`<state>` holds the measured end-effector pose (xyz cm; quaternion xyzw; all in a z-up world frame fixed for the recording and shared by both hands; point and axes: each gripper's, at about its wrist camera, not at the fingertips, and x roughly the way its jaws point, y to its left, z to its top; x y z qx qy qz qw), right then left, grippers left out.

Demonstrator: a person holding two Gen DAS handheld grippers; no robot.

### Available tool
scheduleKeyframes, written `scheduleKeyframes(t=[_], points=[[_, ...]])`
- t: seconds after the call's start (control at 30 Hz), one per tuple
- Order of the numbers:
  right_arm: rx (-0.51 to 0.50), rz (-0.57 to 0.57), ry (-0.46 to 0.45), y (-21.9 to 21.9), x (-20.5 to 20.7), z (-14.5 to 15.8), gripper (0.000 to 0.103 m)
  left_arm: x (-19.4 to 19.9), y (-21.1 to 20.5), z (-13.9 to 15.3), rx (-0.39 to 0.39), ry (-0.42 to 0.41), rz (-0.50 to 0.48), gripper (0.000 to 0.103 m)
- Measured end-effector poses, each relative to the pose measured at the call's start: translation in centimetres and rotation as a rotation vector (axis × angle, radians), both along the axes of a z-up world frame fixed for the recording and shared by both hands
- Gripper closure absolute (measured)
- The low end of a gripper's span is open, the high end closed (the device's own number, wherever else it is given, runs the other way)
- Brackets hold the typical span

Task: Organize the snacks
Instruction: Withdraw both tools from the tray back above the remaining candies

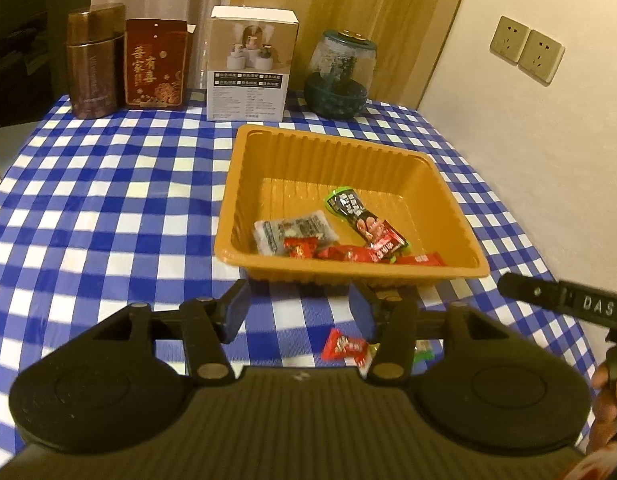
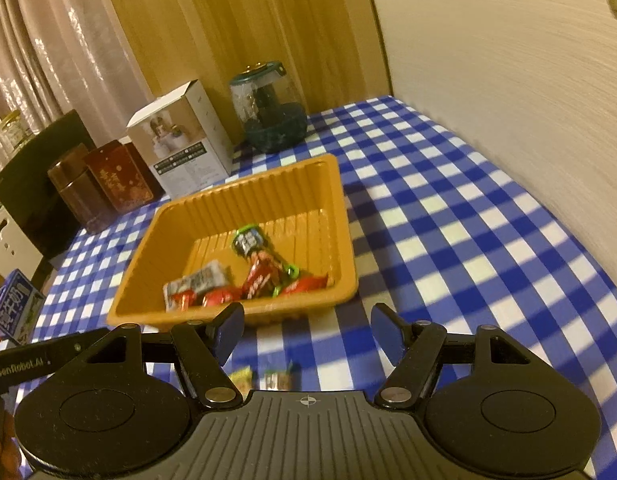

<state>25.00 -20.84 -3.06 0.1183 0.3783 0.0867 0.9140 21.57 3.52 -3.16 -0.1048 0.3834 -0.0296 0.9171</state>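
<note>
The left gripper (image 1: 298,312) has its fingers apart, holding nothing. A red candy (image 1: 344,350) lies on the cloth (image 1: 108,200) at 5 o'clock from it. The right gripper (image 2: 308,334) is apart and empty too. The tray (image 1: 448,204) sits at 12 o'clock, snacks (image 1: 364,228) inside.
</note>
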Motion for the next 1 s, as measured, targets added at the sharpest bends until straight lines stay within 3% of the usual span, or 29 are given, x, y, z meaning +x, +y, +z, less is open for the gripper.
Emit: scheduleKeyframes(t=[0.57, 1.0], points=[[0.016, -0.044, 0.015, 0.2, -9.1, 1.7, 0.033, -8.8, -0.3, 1.6, -0.035, -0.007, 0.042, 0.018], [-0.008, -0.037, 0.025, 0.6, -13.8, 1.6, 0.033, -12.7, -0.3, 0.9, -0.03, 0.008, 0.068, 0.015]])
